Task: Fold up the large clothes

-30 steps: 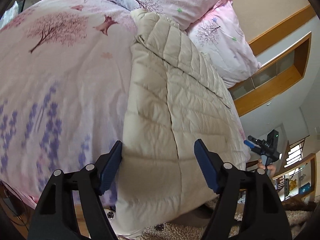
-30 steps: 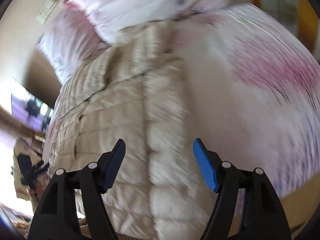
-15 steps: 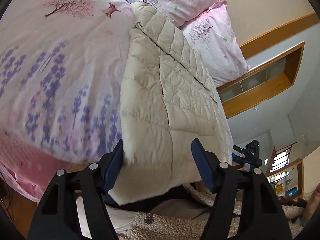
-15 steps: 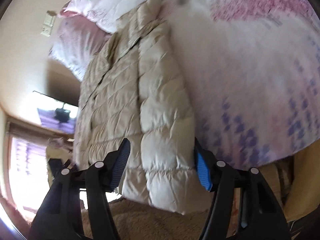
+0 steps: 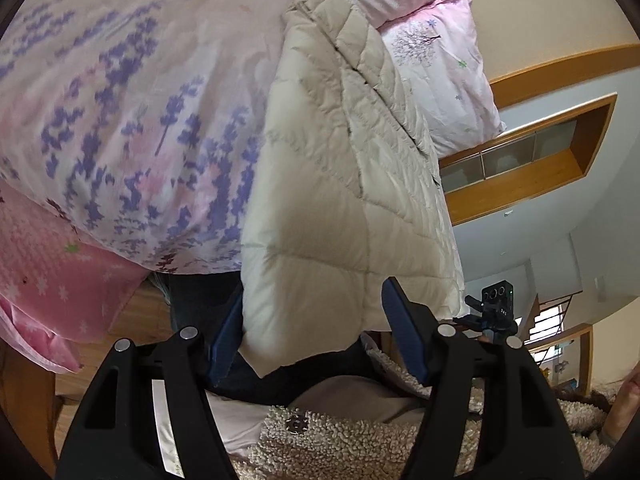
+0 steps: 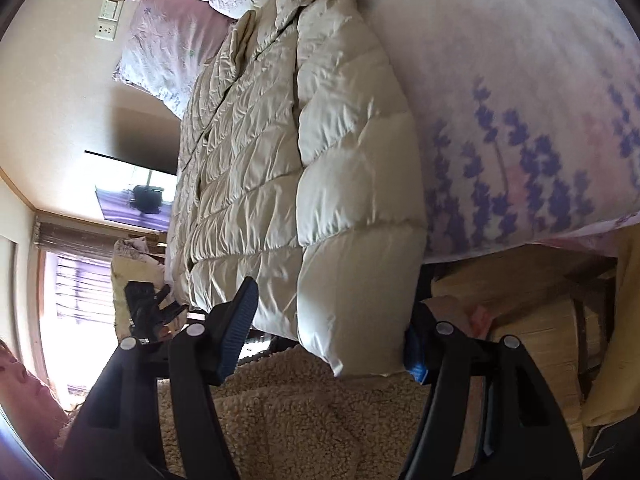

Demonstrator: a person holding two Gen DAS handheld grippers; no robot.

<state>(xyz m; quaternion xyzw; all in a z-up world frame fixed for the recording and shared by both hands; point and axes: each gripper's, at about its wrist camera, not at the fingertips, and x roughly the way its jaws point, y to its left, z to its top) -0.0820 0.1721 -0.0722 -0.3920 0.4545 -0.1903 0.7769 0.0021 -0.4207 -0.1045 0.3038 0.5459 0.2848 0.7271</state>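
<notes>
A beige quilted down jacket (image 5: pixel 340 184) lies lengthwise on the bed, collar toward the pillows, its hem hanging over the near edge. It also shows in the right wrist view (image 6: pixel 304 168). My left gripper (image 5: pixel 316 334) is open, its blue pads either side of the hem's left corner. My right gripper (image 6: pixel 332 332) is open, its pads either side of the hem's right corner. Neither grips the cloth. The right gripper (image 5: pixel 494 308) shows at the right of the left wrist view; the left gripper (image 6: pixel 148 300) shows at the left of the right wrist view.
The bed carries a pink floral duvet (image 5: pixel 120 120), also in the right wrist view (image 6: pixel 520 100), and pink pillows (image 5: pixel 436 60) at its head. A wooden wall niche (image 5: pixel 520 168) is at the right. The person's fleece top (image 6: pixel 300 412) fills the foreground. A bright window (image 6: pixel 80 280) is at the left.
Both grippers have drawn back and down from over the jacket to its hanging hem at the bed's near edge. Both have stayed open.
</notes>
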